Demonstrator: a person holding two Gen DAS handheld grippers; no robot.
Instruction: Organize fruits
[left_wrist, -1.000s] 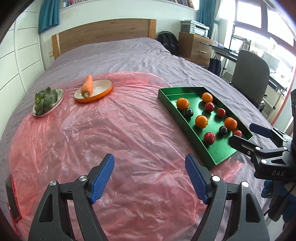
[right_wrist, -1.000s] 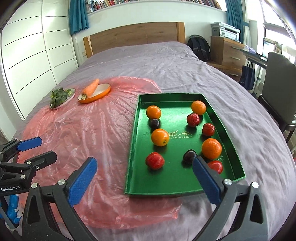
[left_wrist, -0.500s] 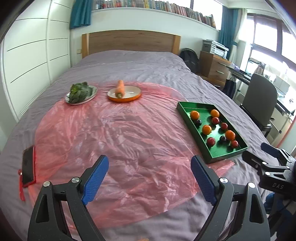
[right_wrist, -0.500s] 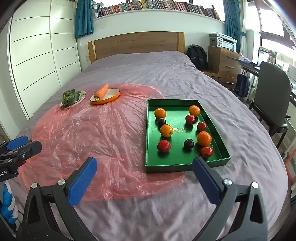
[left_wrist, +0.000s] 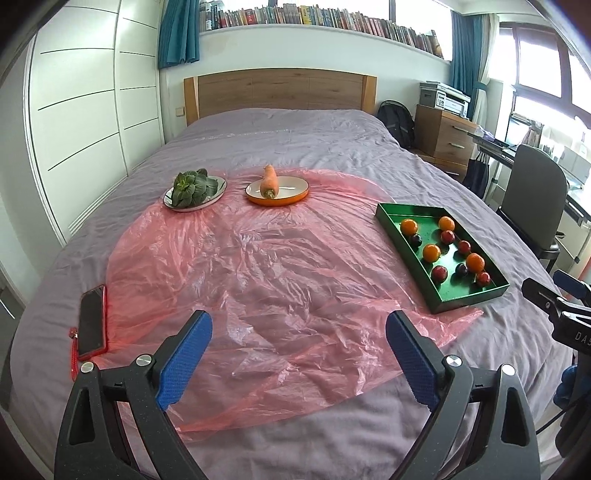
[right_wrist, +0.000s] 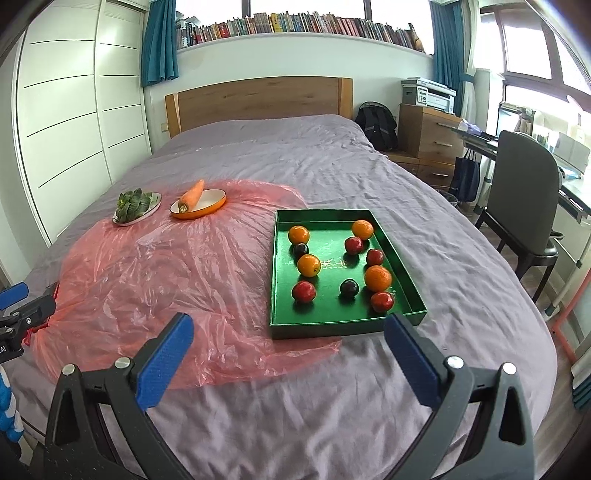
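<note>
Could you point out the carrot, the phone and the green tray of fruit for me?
carrot (left_wrist: 268, 181), left wrist view, middle of its body on the orange plate.
phone (left_wrist: 91, 318), left wrist view, centre of its dark screen.
green tray (right_wrist: 341, 328), right wrist view, near outer wall.

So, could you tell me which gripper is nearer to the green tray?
Right. The right gripper hangs just in front of the green tray; the left gripper is off to the tray's left, over the pink plastic sheet.

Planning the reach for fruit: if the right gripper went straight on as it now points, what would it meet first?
Probably the near wall of the green tray, just ahead of the open right gripper; depth is uncertain.
</note>
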